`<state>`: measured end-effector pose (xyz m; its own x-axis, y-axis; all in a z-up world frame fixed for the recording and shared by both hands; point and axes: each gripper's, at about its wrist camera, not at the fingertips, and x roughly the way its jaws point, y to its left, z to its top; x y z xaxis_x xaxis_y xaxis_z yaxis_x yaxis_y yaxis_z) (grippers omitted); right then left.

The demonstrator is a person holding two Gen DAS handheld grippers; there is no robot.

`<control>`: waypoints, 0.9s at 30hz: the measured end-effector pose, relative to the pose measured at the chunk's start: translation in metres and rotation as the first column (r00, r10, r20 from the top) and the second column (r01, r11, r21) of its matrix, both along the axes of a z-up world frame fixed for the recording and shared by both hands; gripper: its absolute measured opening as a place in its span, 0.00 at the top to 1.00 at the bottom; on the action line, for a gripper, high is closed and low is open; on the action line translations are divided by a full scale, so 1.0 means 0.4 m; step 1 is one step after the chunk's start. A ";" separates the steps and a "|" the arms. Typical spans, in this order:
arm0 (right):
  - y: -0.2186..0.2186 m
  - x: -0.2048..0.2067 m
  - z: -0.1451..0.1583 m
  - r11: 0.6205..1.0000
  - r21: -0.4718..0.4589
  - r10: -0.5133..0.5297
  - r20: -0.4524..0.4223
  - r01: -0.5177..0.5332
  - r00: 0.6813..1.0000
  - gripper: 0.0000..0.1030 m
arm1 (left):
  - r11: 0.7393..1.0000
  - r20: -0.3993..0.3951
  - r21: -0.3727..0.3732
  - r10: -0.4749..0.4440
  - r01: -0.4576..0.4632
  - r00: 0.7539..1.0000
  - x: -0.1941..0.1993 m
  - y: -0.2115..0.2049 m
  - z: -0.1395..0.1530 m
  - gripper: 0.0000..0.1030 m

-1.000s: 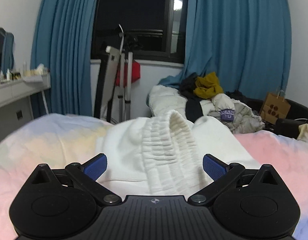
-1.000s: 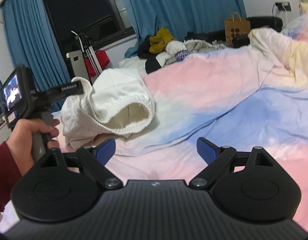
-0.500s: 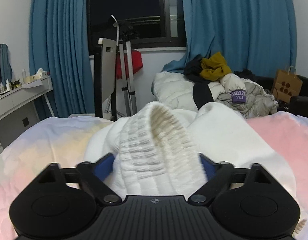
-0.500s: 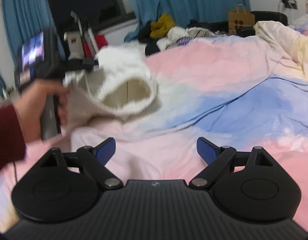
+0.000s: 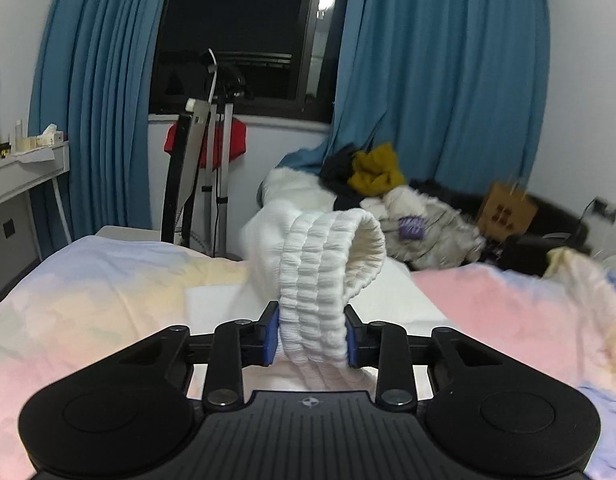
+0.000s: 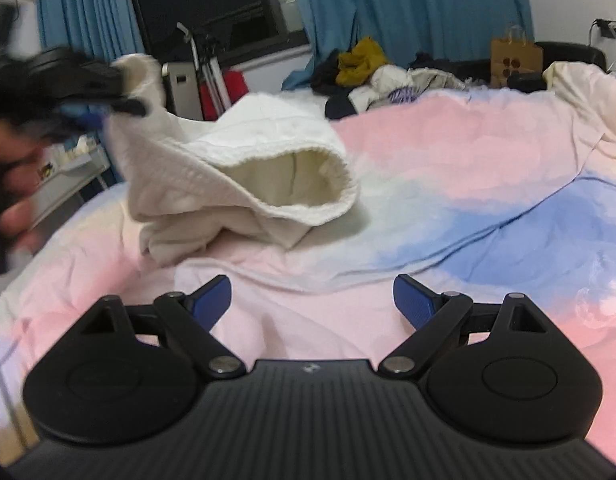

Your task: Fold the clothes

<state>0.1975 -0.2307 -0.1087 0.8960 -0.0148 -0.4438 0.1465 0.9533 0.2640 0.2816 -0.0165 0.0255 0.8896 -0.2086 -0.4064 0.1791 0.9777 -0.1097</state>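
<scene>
progress: early, by my read. the white garment is bunched and heaped, no flat panel, no crease laid. nothing folded that i can see.
left gripper: clenched on the ribbed waistband of the garment, blue pads pressing both sides of the gathered elastic. band lifted off the bed, rising in an arch in front of my lens.
right gripper: released, jaws spread wide, nothing between them. hovers above the pink part of the duvet, near the garment but apart from it.
garment, where: toward the left edge of the bed, near the foot end that faces the window. one end raised in my left gripper, the rest slumped on the duvet with the waist opening gaping toward my right lens.
left to do: spread it flat, find legs or hems, align, fold. my guess is the right gripper needs the other side of the waistband next.
material, garment: thick knit, waffle-like outside, fleecy cream lining inside the opening. waistband in shirred rows, stretchy, springy. looks heavy and limp, will sag from a single grip.
material, duvet: soft cotton-like, pastel wash of pink, blue, yellow, wrinkled, gives underfoot of anything laid on it.
background: heap of other clothes beyond the bed's far edge, blue curtains, brown paper bag.
blur: left gripper smeared in the right view, detail unreadable there.
</scene>
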 end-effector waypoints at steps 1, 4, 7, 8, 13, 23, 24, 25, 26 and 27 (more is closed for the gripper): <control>-0.001 -0.003 0.004 1.000 0.001 -0.002 0.007 0.002 1.000 0.13 | 1.000 0.000 -0.014 0.001 -0.001 1.000 -0.033 0.027 0.008 0.71; -0.008 -0.012 0.013 0.999 0.036 -0.002 0.025 0.001 1.000 0.13 | 0.996 -0.024 -0.085 0.028 -0.029 0.999 -0.119 0.118 0.023 0.82; -0.008 -0.018 0.019 0.998 0.057 0.009 0.039 -0.011 0.999 0.13 | 0.987 -0.077 -0.145 0.061 -0.072 0.995 -0.203 0.209 -0.007 0.83; -0.007 -0.020 0.021 0.998 0.060 0.015 0.043 -0.018 0.999 0.13 | 0.985 -0.099 -0.148 0.075 -0.089 0.992 -0.224 0.237 -0.026 0.83; 0.006 -0.021 0.019 0.995 0.074 0.066 0.040 -0.069 0.997 0.13 | 0.959 -0.267 -0.219 0.119 -0.181 0.956 -0.294 0.359 -0.162 0.83; -0.022 -0.017 0.003 0.973 0.203 0.107 0.037 -0.112 0.994 0.13 | 0.934 -0.271 -0.291 0.126 -0.206 0.954 -0.410 0.442 -0.212 0.75; -0.031 -0.018 0.002 0.961 0.244 0.120 0.056 -0.130 0.991 0.13 | 0.933 -0.264 -0.290 0.136 -0.213 0.955 -0.419 0.444 -0.212 0.74; -0.039 -0.018 0.002 0.951 0.277 0.124 0.077 -0.141 0.989 0.13 | 0.931 -0.258 -0.292 0.146 -0.221 0.955 -0.425 0.446 -0.211 0.74; -0.048 -0.018 0.003 0.942 0.303 0.121 0.098 -0.145 0.988 0.13 | 0.926 -0.254 -0.298 0.157 -0.232 0.954 -0.421 0.436 -0.211 0.74; -0.055 -0.015 -0.001 0.934 0.328 0.115 0.105 -0.144 0.988 0.13 | 0.920 -0.252 -0.306 0.169 -0.244 0.953 -0.423 0.435 -0.210 0.74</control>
